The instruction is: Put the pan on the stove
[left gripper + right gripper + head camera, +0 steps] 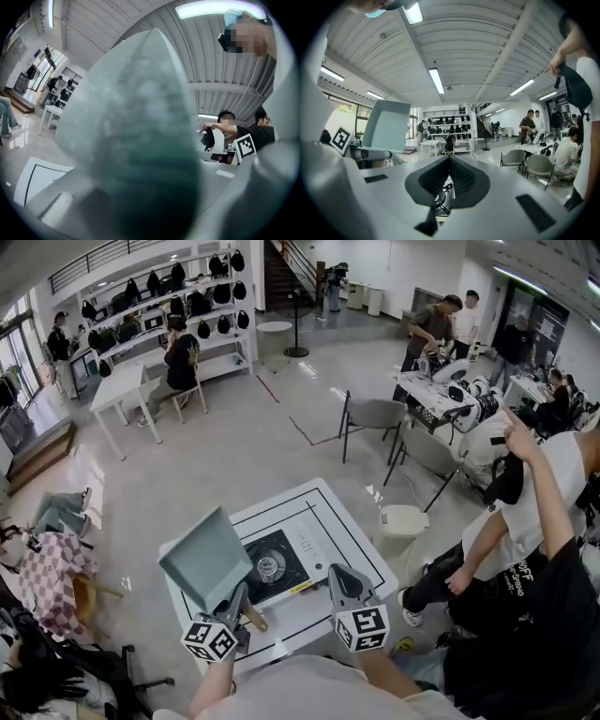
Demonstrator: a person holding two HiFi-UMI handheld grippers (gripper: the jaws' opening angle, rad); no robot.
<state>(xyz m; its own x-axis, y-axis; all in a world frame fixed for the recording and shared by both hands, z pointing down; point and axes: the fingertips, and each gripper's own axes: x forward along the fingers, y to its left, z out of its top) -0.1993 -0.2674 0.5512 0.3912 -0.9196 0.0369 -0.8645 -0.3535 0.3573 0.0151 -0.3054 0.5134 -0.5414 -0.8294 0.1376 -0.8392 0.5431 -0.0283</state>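
A square pale green pan hangs tilted above the table's left part, just left of the black stove. My left gripper is shut on the pan's handle, whose wooden end sticks out past the jaws. In the left gripper view the pan fills almost the whole picture and hides the jaws. My right gripper hovers to the right of the stove, shut with nothing between its pads. The right gripper view shows the pan raised at the left and the burner below.
The stove sits on a small white table marked with a black rectangle. A white stool and grey chairs stand beyond it. A person in black crowds the right side. Bags and clothes lie at the left.
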